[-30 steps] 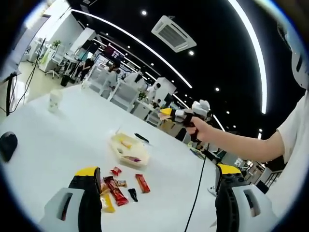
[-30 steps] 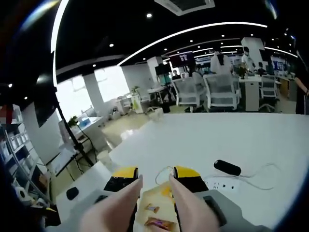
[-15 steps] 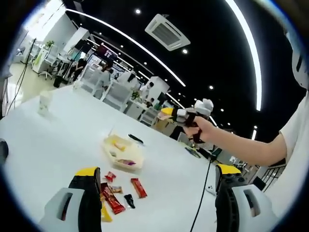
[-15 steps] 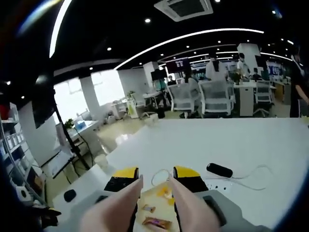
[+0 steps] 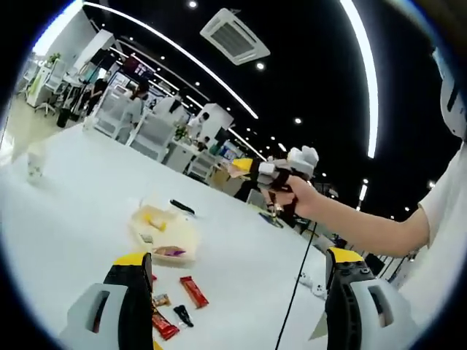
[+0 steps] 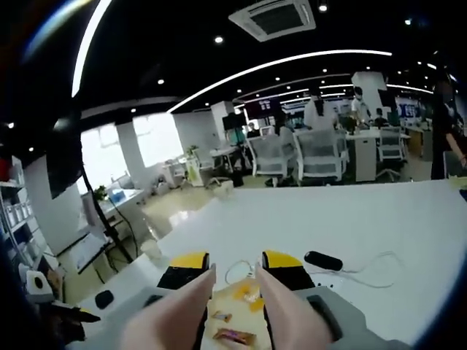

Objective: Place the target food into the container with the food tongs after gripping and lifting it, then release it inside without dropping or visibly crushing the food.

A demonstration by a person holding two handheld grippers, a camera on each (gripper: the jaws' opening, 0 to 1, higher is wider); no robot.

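A clear plastic container [image 5: 164, 230] with yellow pieces and a wrapped snack in it lies on the white table [image 5: 80, 197]. Loose snacks lie near it: a red bar [image 5: 193, 290], another red pack [image 5: 164, 326] and a small black piece [image 5: 181, 315]. My left gripper [image 5: 238, 259] hangs above the table with its jaws wide open and nothing between them. A hand holds my right gripper [image 5: 244, 169] high in the air, up and to the right of the container. In the right gripper view, my right gripper [image 6: 233, 262] is shut on pinkish food tongs [image 6: 191, 302], whose tips stand apart over the container [image 6: 235, 321].
A black cable [image 5: 295, 284] hangs from the right gripper to the table. A black object [image 6: 322, 260] with a white cord lies beyond the container, and a dark one [image 5: 182, 207] behind it. A cup [image 5: 33, 164] stands far left. Office chairs [image 6: 321, 157] and people stand past the table.
Both cameras have shifted, so the container and snacks sit lower and further left in the left gripper view. The right gripper stays raised, and neither gripper's jaws have changed.
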